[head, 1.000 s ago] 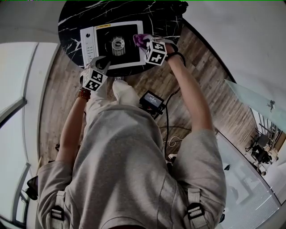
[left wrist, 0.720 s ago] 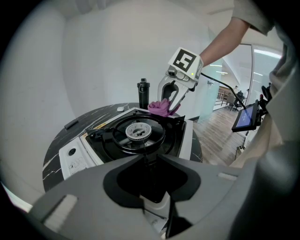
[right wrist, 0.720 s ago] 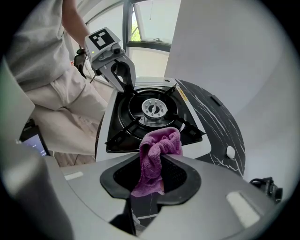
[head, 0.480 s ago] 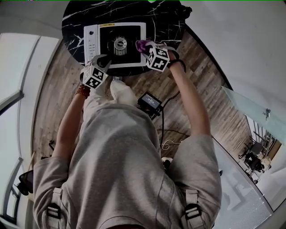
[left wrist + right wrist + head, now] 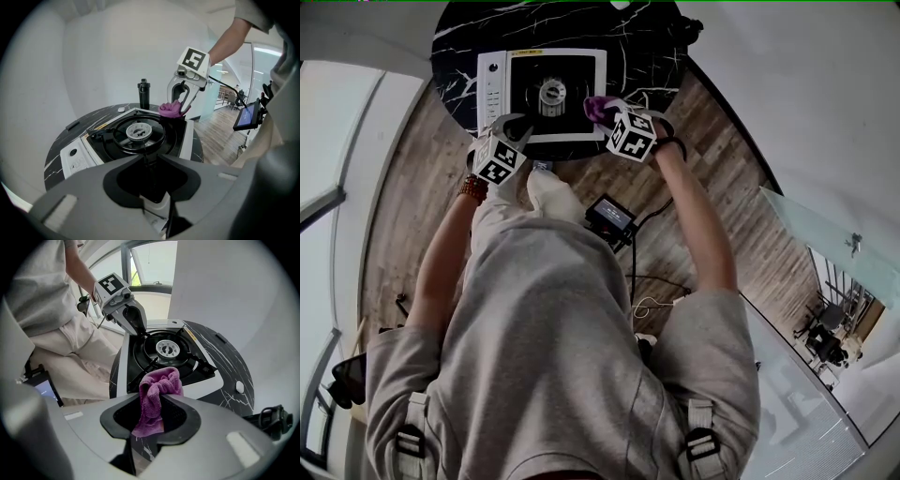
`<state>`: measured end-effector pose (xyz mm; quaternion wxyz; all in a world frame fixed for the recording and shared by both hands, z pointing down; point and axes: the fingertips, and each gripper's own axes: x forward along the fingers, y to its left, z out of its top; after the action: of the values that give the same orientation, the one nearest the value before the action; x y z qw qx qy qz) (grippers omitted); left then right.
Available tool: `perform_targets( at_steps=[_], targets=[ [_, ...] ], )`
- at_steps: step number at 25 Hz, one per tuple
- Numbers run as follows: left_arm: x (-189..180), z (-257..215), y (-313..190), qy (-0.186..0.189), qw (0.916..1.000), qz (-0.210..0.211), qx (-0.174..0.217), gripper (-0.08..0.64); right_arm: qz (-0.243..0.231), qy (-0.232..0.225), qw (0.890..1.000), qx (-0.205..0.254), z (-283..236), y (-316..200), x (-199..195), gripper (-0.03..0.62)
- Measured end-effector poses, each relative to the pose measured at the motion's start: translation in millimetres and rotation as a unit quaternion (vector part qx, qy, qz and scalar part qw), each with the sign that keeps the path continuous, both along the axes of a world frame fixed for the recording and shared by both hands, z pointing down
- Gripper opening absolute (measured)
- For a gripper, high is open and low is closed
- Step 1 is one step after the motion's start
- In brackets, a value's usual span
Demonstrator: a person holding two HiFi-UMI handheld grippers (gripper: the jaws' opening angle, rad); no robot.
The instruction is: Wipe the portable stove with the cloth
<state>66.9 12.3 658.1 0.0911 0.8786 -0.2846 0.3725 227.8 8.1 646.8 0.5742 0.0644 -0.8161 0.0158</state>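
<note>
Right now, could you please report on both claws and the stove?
Left claw clamped on portable stove rim. Right claw shut on purple cloth, at stove's edge. Nothing blocking.

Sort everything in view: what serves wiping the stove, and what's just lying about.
In use: portable stove, purple cloth, right gripper gripping it, left gripper clamped on the stove's rim.
Lying about: black canister, small white object, small screen.

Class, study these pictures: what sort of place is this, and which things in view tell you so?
Probably an office or studio room rather than a kitchen. The portable stove sits on a round black marble-patterned table, which stands on a wood plank floor, and a glass partition runs along one side.
</note>
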Motion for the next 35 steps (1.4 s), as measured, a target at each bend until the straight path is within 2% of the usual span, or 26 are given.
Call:
perform_targets(
  at_steps=[11,18,23,25,27,30,33,35],
  targets=[
    [1,-1,1,-0.001,1.0,0.0,0.005,0.086,0.005,-0.01,1.0,-0.019,-2,14,1,0.121],
    [1,-1,0,0.0,1.0,0.002,0.004,0.084,0.031,-0.034,0.996,-0.083,-5,21,0,0.121],
    [3,-3,3,0.001,0.9999,0.01,0.001,0.08,0.07,-0.085,0.982,-0.153,-17,16,7,0.129],
    [4,-4,3,0.003,0.9999,0.017,0.002,0.081,0.077,-0.103,0.979,-0.16,-30,6,9,0.138],
    [3,-5,2,0.003,0.9999,0.016,0.005,0.08,0.074,-0.11,0.983,-0.129,-45,-15,5,0.14],
    [1,-6,2,0.005,0.9999,0.01,0.009,0.078,0.039,-0.093,0.994,-0.033,-59,-51,-10,0.14],
    [2,-6,1,0.011,0.9999,0.009,0.003,0.07,-0.026,-0.023,0.998,0.058,-54,-75,-22,0.14],
    [2,-7,1,0.014,0.9999,0.009,-0.001,0.069,-0.06,0.02,0.994,0.086,-41,-84,-28,0.14]
  ],
)
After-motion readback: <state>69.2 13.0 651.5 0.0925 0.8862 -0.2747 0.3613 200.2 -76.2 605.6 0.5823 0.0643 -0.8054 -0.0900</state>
